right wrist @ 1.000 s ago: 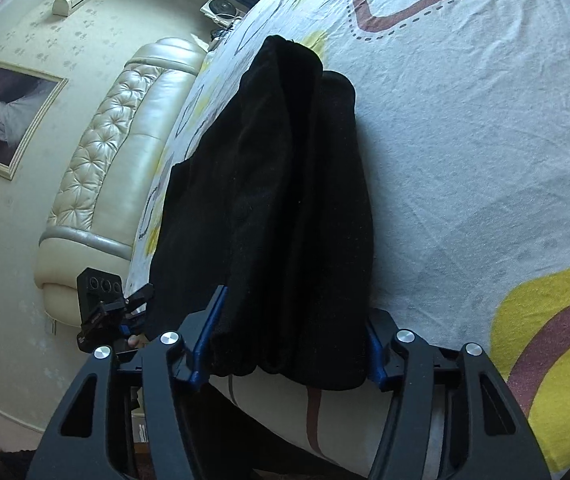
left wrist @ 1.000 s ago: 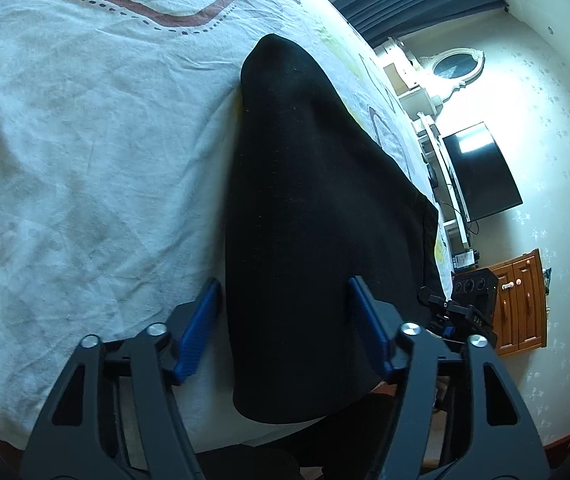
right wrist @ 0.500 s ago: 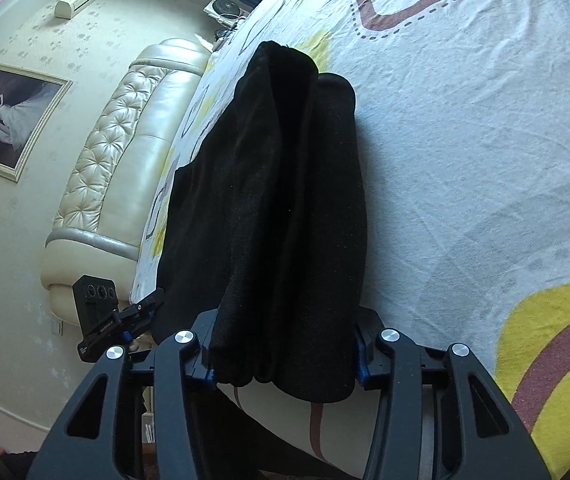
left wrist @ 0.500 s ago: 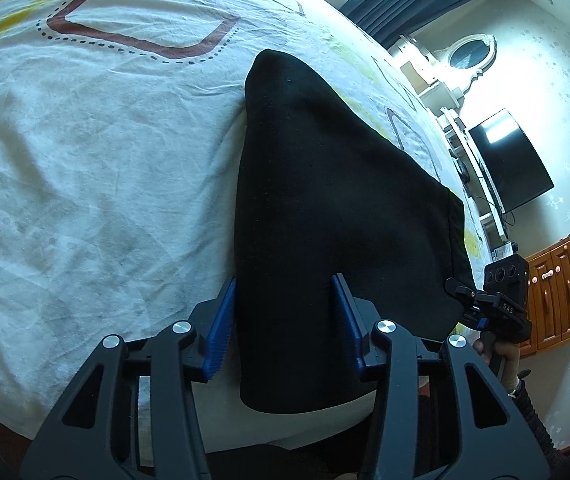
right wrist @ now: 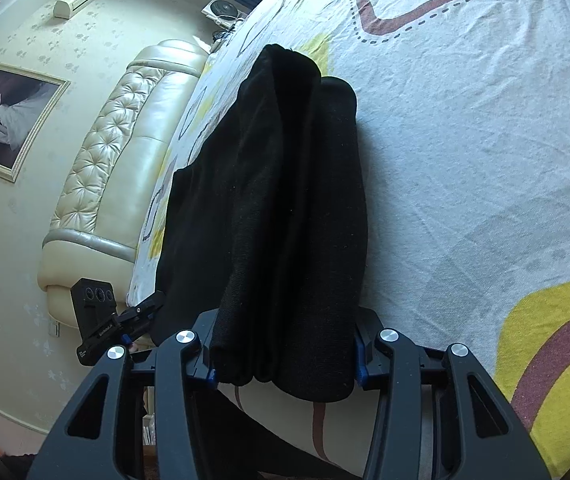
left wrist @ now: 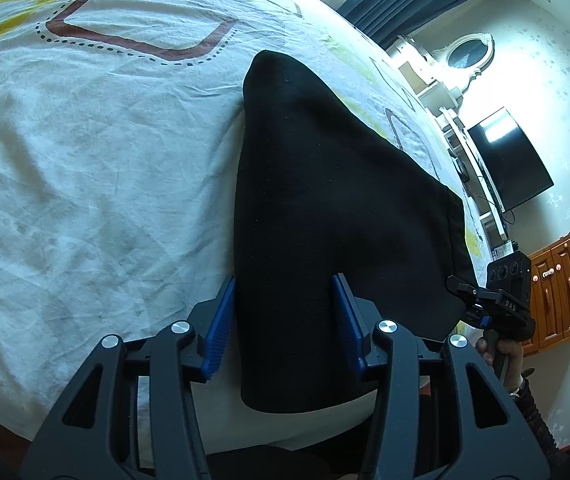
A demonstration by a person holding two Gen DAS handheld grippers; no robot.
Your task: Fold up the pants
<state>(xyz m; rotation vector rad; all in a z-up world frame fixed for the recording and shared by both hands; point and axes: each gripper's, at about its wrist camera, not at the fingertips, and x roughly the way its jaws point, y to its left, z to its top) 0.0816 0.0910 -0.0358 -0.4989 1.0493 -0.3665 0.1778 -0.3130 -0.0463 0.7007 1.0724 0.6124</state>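
The wide bed in its white crumpled sheet with yellow and maroon shapes gives you bare room from 9 to 12 o'clock. The black knitted pants, folded lengthwise, lie along its near edge, both ends hanging toward 6 o'clock. Your left gripper has its jaws clenched across one end; your right gripper grips the bunched other end the same way. Lift both ends level and together, carrying them toward 12 o'clock, clear of the padded cream headboard.
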